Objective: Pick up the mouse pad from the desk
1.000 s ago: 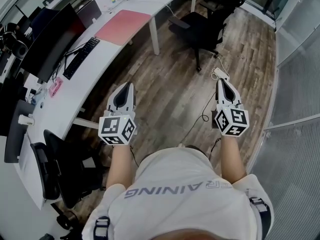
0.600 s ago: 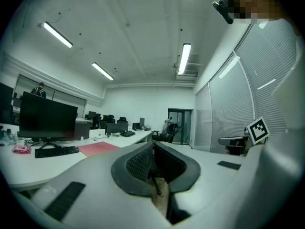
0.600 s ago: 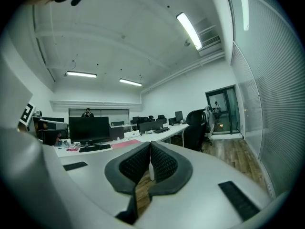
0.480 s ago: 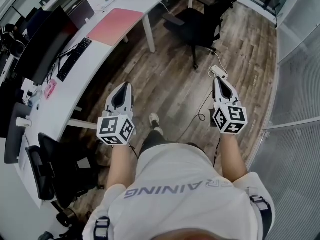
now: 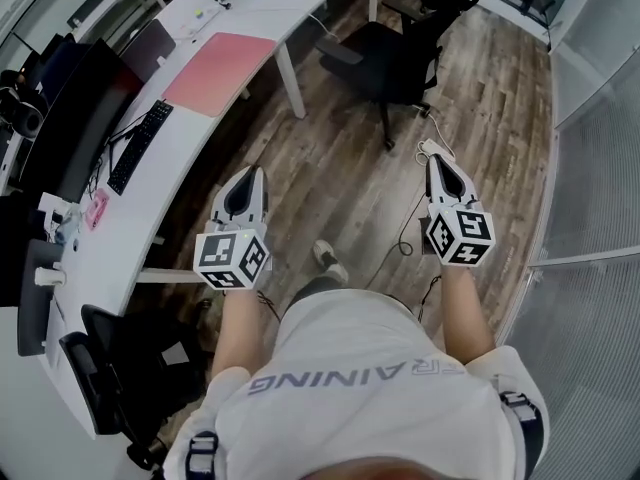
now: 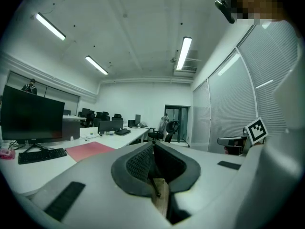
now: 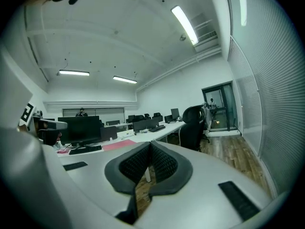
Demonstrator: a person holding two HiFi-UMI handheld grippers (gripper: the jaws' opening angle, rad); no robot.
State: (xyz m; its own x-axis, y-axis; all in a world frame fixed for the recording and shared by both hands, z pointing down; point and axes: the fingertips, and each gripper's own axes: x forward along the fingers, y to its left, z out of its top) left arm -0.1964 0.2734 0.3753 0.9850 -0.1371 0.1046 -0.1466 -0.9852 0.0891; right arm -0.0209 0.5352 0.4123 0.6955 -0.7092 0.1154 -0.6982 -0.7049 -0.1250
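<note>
I'm holding both grippers out in front of me, level, above the wood floor (image 5: 330, 173) rather than over the desk (image 5: 200, 133) – the left gripper (image 5: 256, 172) is the one nearer the desk's long front edge, the right gripper (image 5: 437, 161) well out to the other side. In its own view the left gripper's jaws are pressed together with nothing between the pads, and the right gripper's view reads the same: jaws together, empty. The mouse pad (image 5: 220, 73) is a flat pink-red rectangle lying on the desk right along that front edge, well ahead of both grippers and untouched. Just beside it, further back along the desk toward me, a black keyboard (image 5: 135, 146) lies in front of a dark monitor (image 5: 80, 108). A black chair (image 5: 390, 58) stands on the floor ahead, across from the mouse pad – apart from the desk
</note>
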